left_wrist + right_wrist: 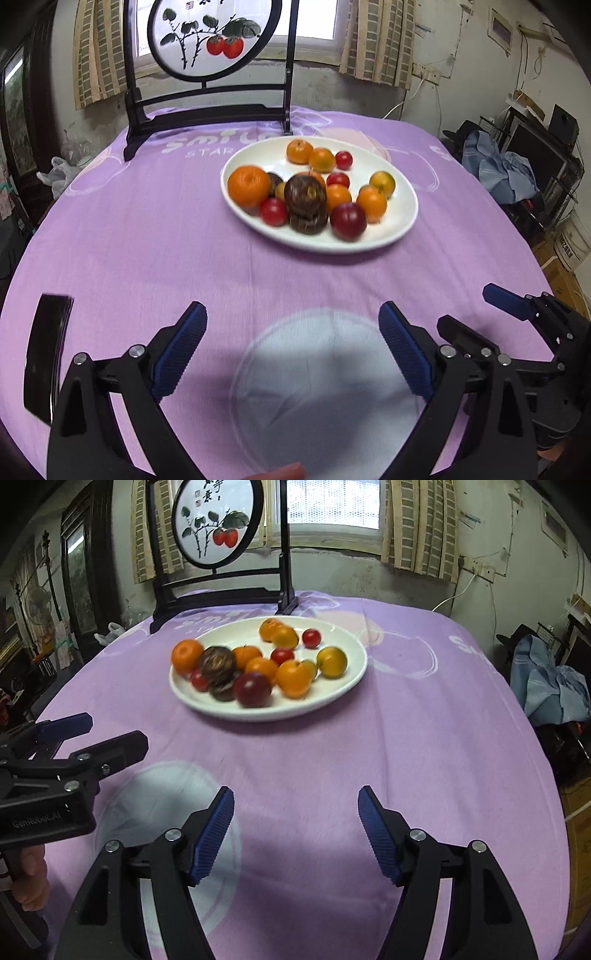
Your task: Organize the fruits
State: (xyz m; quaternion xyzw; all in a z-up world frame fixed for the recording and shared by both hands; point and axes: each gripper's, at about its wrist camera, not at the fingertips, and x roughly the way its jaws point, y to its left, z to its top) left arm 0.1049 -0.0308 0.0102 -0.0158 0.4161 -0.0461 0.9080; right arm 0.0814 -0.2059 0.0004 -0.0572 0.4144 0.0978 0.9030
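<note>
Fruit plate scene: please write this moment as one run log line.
left gripper: open, empty | right gripper: open, empty | fruits: all on white plate | tablecloth: purple

From my left wrist view, the white plate (pixel 402 218) and its fruit are motion-blurred; the dark brown fruit (pixel 306 194) hides part of the orange fruit behind it, and I cannot identify either kind. At 6 o'clock the frame edge cuts off a fingertip (pixel 284 472). At 9 o'clock a black object (pixel 46 354) is smeared beyond identification. At 4 o'clock the right claw (pixel 476 314) is partly cut by the edge. In my right wrist view, the left claw (pixel 110 734) enters cropped at 9 o'clock.
</note>
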